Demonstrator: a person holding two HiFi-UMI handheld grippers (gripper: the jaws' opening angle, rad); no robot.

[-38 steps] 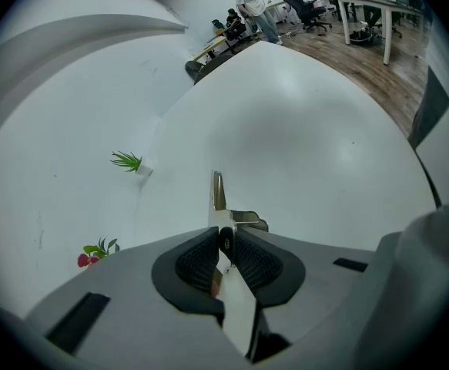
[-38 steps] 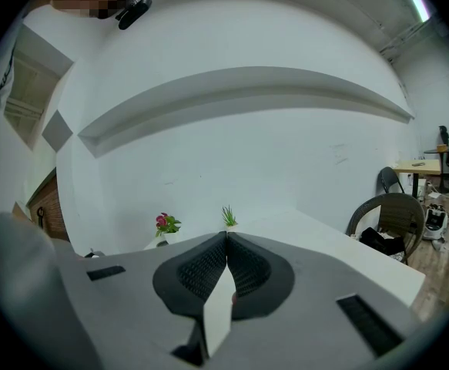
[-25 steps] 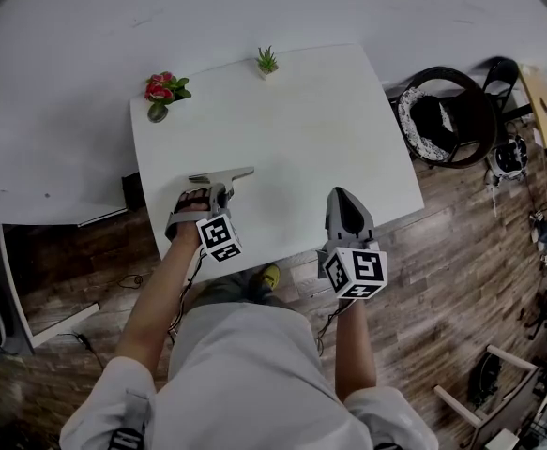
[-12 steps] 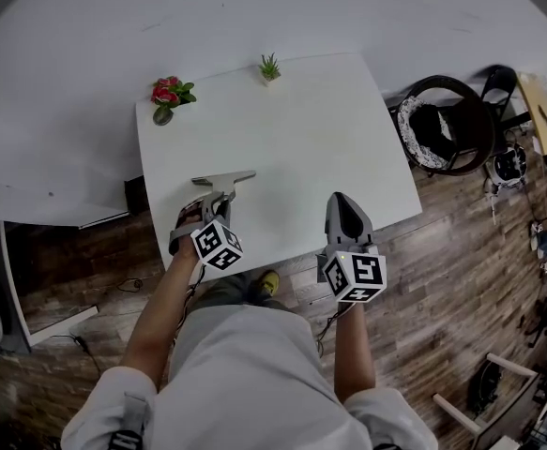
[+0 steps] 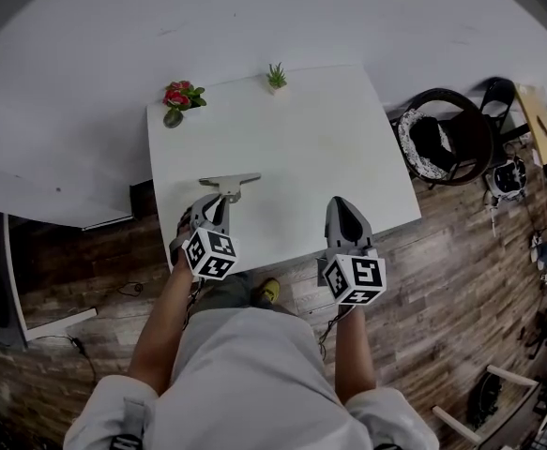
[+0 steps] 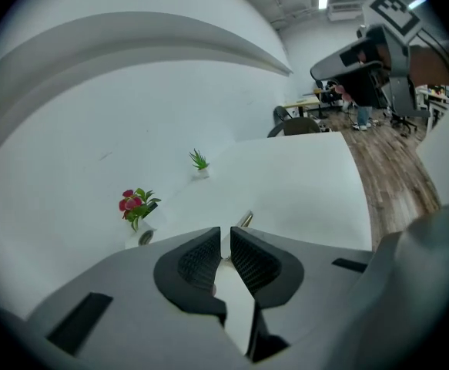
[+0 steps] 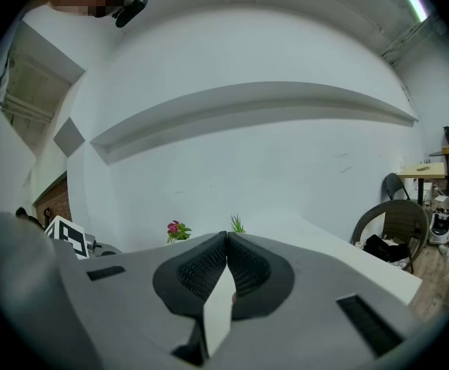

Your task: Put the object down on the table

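Jaws of the left gripper stand almost together, with only a thin slit between the 2 ribbed pads. They pinch the stem of the grey T-shaped tool with a flat cross-bar. In the left gripper view a short metallic bit of that tool pokes out just past the pads.

From the head view the tool lies over the near-left part of the white rectangular table. Its stem runs from the gripper straight towards the far edge, and the cross-bar sits at the far end, lying left to right. The views do not settle whether the bar already touches the tabletop or hangs just above it.

The right gripper is over the near-right edge, well apart from the tool. Its jaws are pressed together with nothing between them, so the left hand alone carries this step.

Since the tool points away from the claw, the likely release is a lowering until bar and stem lie flat, then a spreading of the jaws and a pull back towards the near side. The red flowers and the small green plant at the far edge are well clear.
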